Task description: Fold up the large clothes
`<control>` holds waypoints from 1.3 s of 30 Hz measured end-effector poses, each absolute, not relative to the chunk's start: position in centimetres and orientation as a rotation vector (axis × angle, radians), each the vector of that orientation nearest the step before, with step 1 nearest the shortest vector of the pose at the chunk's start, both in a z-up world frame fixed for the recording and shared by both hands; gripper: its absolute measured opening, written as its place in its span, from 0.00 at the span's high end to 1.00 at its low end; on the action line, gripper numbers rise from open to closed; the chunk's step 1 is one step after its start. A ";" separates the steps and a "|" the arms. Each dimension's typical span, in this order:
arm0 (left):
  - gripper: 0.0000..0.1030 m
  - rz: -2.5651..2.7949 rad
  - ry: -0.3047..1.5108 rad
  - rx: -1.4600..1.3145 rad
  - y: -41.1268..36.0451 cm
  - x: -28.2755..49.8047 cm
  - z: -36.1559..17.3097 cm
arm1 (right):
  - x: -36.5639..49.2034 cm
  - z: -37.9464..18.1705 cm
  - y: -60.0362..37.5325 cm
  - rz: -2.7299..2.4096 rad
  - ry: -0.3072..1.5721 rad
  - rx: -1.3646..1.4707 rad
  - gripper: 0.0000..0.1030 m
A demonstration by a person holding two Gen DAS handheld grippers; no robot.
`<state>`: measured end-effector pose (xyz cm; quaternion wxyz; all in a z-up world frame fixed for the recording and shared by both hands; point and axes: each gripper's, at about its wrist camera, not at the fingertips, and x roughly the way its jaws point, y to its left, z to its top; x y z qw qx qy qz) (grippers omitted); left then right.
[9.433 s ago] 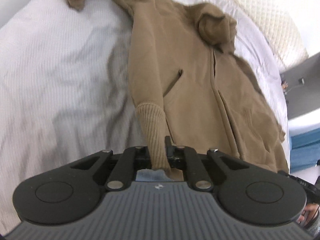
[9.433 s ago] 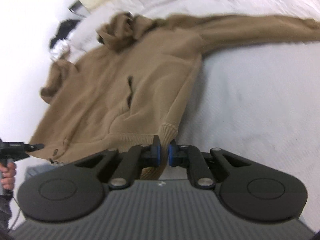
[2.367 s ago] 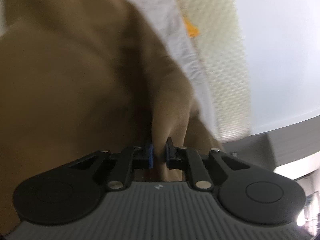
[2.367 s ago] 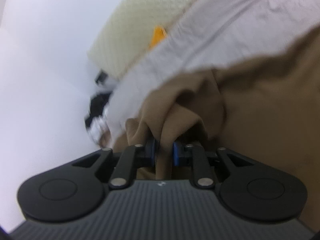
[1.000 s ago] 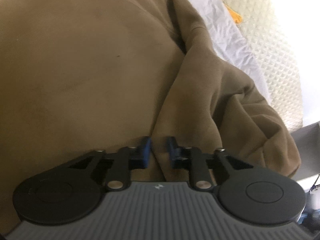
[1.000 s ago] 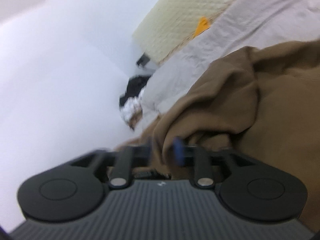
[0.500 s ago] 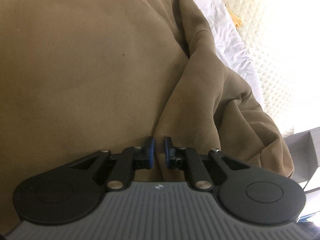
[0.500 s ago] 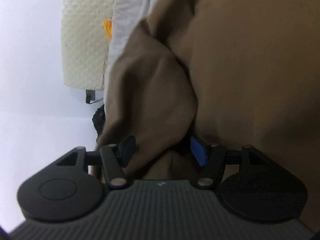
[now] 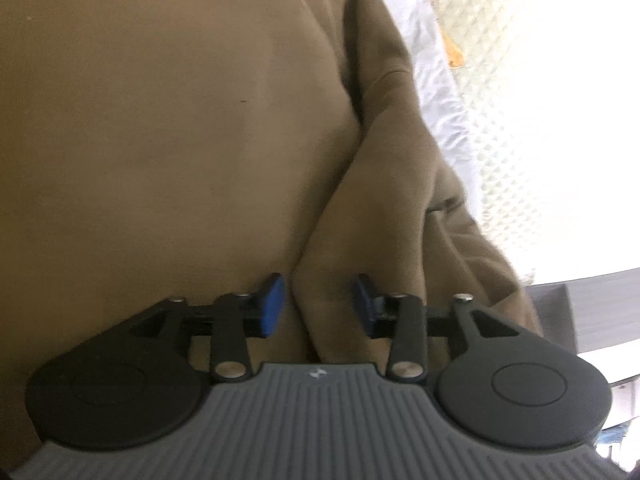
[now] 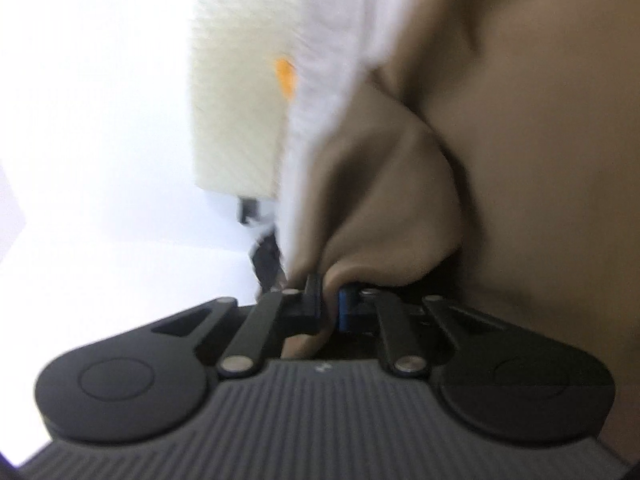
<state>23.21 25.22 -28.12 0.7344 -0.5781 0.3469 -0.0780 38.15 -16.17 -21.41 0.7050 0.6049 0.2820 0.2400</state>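
Bedding (image 9: 430,64) runs as a pale strip down the upper right of the left wrist view, with a cream quilted headboard (image 9: 492,92) beyond it and a small orange patch (image 9: 453,46) at their border. At the right edge we see a dark grey piece of furniture (image 9: 600,308). The brown hoodie (image 9: 160,140) fills the rest of that frame and blocks everything under it.

In the right wrist view (blurred) the same headboard stands upper centre, and something black (image 10: 266,256) sits below it against the white wall; we cannot tell what it is.

Our left gripper (image 9: 319,306) points slightly downward, and its jaws have just been opening: a fold of the hoodie stands between the blue pads (image 9: 273,307), which do not press on it. Our right gripper (image 10: 330,306) lies nearly level, and its jaws have just been closing; they now pinch a ridge of hoodie fabric.
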 end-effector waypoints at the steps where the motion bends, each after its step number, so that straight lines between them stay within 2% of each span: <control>1: 0.46 -0.183 0.758 -1.276 25.3 23.1 -28.0 | 37.9 -20.4 -16.8 0.535 0.586 1.337 0.91; 5: 0.29 -0.243 0.748 -1.278 25.1 23.0 -27.4 | 36.0 -16.6 -19.0 0.486 0.485 1.198 0.91; 9: 0.14 -0.357 0.695 -1.313 25.0 22.4 -26.7 | 34.4 -17.1 -21.2 0.281 0.511 1.059 0.92; 11: 0.14 -0.427 0.674 -1.291 24.5 22.3 -25.9 | 34.4 -18.2 -21.0 0.203 0.548 1.008 0.92; 14: 0.12 -0.502 0.718 -1.194 22.5 22.8 -25.0 | 34.1 -19.7 -21.5 0.185 0.605 1.115 0.92; 18: 0.12 -0.472 0.817 -1.002 19.7 23.7 -24.5 | 34.5 -18.5 -20.6 0.174 0.593 0.972 0.92; 19: 0.14 -0.453 0.854 -0.964 19.0 24.0 -24.8 | 34.6 -18.6 -20.5 0.175 0.589 0.949 0.92; 22: 0.50 -0.364 0.864 -0.817 17.7 24.2 -24.3 | 35.2 -18.6 -20.9 0.184 0.601 0.934 0.92; 24: 0.74 -0.356 0.853 -0.812 18.0 24.3 -23.8 | 34.6 -18.9 -21.5 0.190 0.605 0.936 0.92; 25: 0.79 -0.347 0.840 -0.837 18.4 24.1 -23.7 | 35.2 -19.0 -21.5 0.194 0.606 0.945 0.92; 29: 0.84 -0.342 0.680 -0.938 21.8 22.4 -21.1 | 34.3 -18.5 -22.6 0.246 0.600 1.029 0.92; 34: 0.87 -0.479 0.408 -1.114 27.2 18.7 -17.5 | 32.3 -16.3 -21.4 0.324 0.598 0.955 0.92; 39: 0.87 -0.431 0.480 -1.169 28.9 17.2 -18.4 | 30.1 -14.5 -19.2 0.332 0.618 0.763 0.92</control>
